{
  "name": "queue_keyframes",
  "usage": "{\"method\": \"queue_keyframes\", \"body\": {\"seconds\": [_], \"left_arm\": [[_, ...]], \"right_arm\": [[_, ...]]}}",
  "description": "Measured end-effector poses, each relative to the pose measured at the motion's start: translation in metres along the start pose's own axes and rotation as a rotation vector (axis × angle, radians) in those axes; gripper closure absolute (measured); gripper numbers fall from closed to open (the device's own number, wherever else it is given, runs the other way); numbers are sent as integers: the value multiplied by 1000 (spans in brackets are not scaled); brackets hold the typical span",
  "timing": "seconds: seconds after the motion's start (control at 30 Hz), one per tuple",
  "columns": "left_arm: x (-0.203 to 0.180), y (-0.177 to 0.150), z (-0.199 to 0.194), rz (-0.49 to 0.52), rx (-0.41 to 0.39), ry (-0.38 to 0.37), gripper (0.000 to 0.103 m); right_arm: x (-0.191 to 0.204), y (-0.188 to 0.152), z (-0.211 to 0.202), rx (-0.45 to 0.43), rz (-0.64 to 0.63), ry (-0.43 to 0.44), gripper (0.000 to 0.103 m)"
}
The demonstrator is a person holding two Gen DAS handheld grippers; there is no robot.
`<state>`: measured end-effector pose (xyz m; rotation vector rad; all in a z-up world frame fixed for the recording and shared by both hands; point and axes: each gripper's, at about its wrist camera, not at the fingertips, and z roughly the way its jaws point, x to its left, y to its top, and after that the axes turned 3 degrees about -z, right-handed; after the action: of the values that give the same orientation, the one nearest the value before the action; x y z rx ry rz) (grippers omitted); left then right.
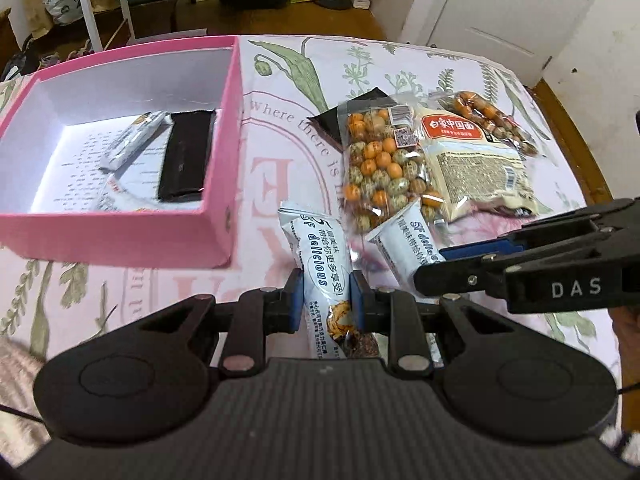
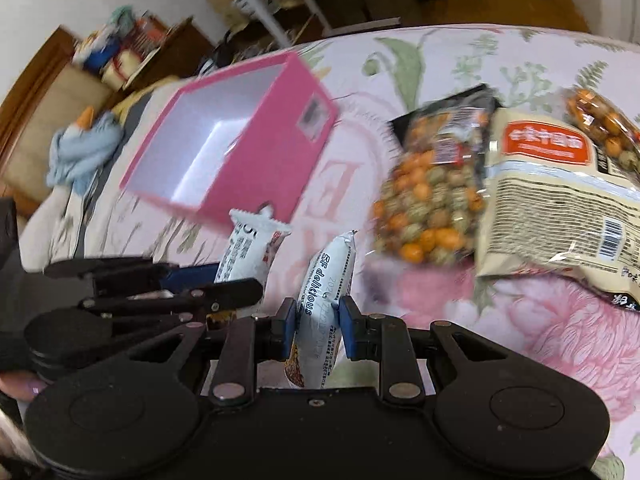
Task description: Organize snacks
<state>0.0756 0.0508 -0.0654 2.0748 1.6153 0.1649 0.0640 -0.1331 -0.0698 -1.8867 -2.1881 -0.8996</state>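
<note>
My left gripper is shut on a white "SF delicious" snack bar, just right of the pink box. My right gripper is shut on a second white snack bar; in the left wrist view it reaches in from the right with that bar. The left gripper and its bar show at the left of the right wrist view, near the pink box. Inside the box lie a white bar and a black packet.
On the floral cloth to the right lie a clear bag of orange and green coated nuts, a beige noodle pack with a red label, another nut bag and a black packet. Room clutter lies beyond the far edge.
</note>
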Motion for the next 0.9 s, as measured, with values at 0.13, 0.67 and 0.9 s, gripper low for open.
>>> {"method": "queue_keyframes", "body": {"seconds": [0.13, 0.67, 0.9], "left_arm": [[21, -6, -30, -3, -37, 1, 80], [139, 47, -88, -85, -185, 110, 80], [187, 85, -35, -174, -156, 158, 80]], "right_arm": [[30, 0, -9, -5, -50, 50, 75], [120, 102, 38, -77, -250, 177, 75], [125, 144, 104, -25, -354, 90, 81]]}}
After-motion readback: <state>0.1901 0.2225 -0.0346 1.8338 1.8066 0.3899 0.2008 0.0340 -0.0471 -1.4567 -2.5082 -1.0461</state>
